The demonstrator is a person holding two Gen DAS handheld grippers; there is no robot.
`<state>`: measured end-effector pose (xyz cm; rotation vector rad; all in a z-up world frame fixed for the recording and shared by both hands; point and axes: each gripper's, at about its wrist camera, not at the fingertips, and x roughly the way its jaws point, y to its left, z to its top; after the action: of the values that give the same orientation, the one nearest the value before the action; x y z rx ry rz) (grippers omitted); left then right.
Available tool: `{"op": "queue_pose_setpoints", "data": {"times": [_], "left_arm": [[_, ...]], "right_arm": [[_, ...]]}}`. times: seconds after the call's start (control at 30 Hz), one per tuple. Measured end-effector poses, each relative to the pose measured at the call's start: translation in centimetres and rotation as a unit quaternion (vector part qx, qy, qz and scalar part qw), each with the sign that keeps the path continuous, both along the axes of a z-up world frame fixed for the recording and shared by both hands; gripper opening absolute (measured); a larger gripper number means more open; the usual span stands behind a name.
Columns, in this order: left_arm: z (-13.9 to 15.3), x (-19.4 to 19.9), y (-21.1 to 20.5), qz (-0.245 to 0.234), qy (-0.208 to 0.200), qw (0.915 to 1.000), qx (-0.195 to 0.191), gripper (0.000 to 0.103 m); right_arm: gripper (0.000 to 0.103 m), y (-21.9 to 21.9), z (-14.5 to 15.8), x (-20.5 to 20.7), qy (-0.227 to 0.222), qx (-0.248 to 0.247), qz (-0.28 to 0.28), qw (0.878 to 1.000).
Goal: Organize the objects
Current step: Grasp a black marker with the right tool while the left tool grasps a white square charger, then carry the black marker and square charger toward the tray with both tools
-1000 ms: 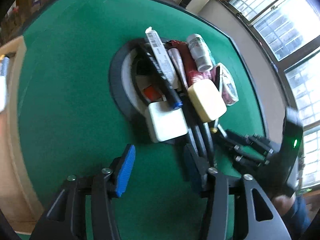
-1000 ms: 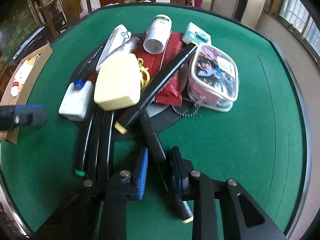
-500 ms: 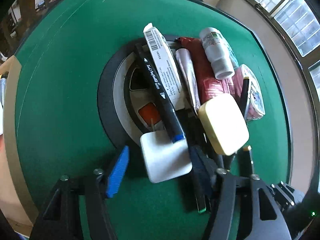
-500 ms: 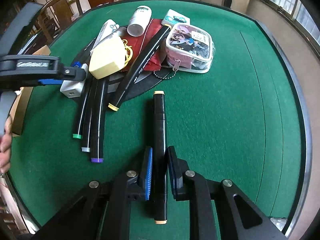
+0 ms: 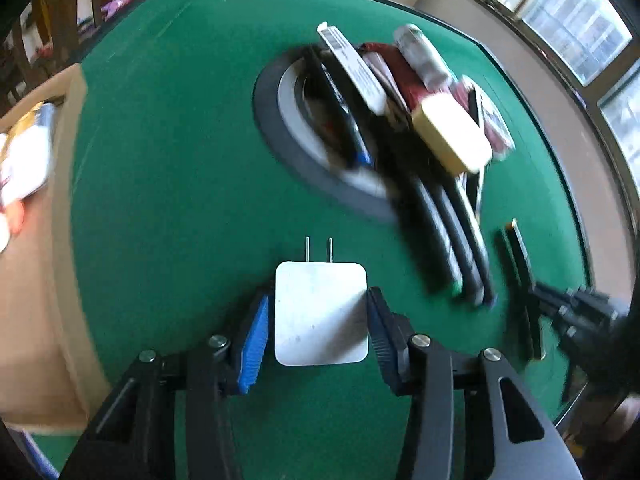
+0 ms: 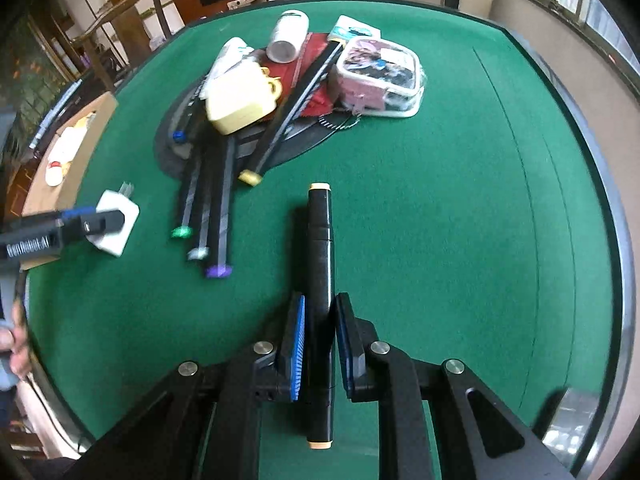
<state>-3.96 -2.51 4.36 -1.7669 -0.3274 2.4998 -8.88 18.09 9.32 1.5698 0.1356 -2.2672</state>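
Now mid-sort: my left gripper, jaws just closing, brackets the white square plug adapter at lower centre, my right gripper is clamped on the black tan-capped marker, and both need carrying off the pile.

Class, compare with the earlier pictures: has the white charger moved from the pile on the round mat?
Yes. The charger has left the mat's edge and now sits apart from it on the green felt, between the left gripper's closing jaws.

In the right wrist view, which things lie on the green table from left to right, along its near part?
White charger → green-tipped marker → purple-tipped marker → black marker held in the right gripper.
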Motion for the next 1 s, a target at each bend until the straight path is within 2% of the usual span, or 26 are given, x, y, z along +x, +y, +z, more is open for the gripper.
{"op": "queue_pose_setpoints", "data": {"times": [0.2,0.5,0.73,1.0], "left_arm": [[-0.2,3.5,0.7,-0.014,0.006,0.9998,0.016,0.046],[0.6,4.2,1.3,-0.038,0.012,0.9989,0.026,0.046],[2.3,4.6,0.6,-0.045,0.030,0.9981,0.031,0.046],[4.4,6.5,-2.1,-0.037,0.052,0.9971,0.041,0.046]], "right_arm": [[0.016,0.1,0.1,2.3,-0.014,-0.033,-0.021,0.999],[0.016,-0.4,1.1,4.2,-0.014,-0.062,-0.042,0.997],[0.016,-2.5,2.9,5.0,0.000,-0.073,-0.027,0.997],[0.016,-5.8,4.4,5.4,0.009,-0.076,0.000,0.997]]}}
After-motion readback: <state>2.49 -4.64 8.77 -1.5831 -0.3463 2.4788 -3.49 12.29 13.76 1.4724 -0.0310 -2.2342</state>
